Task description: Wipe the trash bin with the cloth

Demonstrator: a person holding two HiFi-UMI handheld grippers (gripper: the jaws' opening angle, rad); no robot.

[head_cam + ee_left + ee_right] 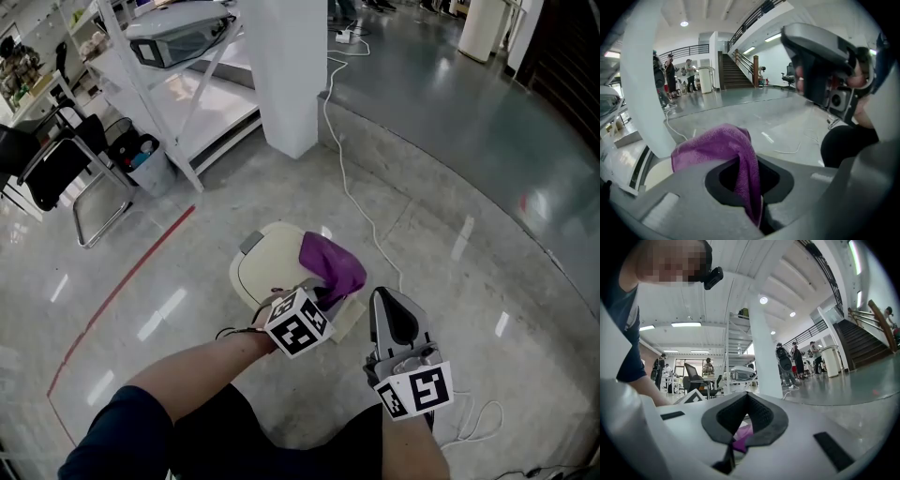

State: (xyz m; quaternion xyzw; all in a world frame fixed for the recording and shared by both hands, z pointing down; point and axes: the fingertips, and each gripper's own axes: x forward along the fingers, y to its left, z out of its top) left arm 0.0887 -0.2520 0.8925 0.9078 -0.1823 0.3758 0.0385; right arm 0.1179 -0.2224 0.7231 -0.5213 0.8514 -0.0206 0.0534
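L gripper (322, 292) pinches purple cloth (330, 263) over trash bin (265, 274); R gripper (387, 302) closed, empty, just beside.

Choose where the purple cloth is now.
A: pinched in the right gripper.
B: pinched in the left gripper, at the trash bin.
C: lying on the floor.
B: the left gripper is shut on the purple cloth, holding it at the trash bin.
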